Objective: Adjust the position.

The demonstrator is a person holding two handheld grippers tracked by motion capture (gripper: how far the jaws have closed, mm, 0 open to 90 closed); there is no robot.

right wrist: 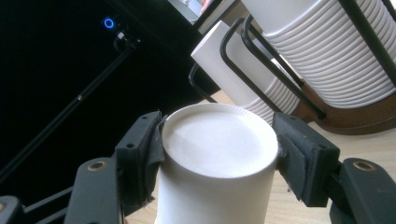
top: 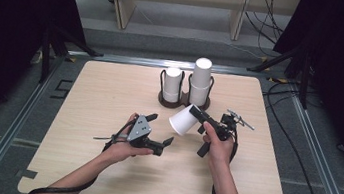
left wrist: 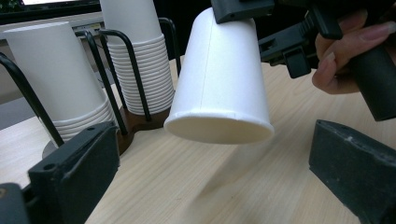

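A white paper cup [top: 183, 119] hangs tilted above the table, its wide mouth toward the left. My right gripper [top: 197, 112] is shut on the cup's closed base; in the right gripper view both pads [right wrist: 154, 144] press that base [right wrist: 217, 140]. My left gripper [top: 159, 131] stands open just left of and below the cup's mouth. In the left gripper view the cup [left wrist: 222, 79] hangs beyond the two spread jaws, with nothing between them. Two upside-down stacks of white cups [top: 172, 83] [top: 201, 79] stand in a black wire holder [top: 184, 100] at the far middle of the table.
The wooden table [top: 110, 94] has rounded corners and bare wood around the hands. The cup holder [left wrist: 126, 126] stands close behind the held cup. Cables trail over the floor at the right, and dark curtains flank the table.
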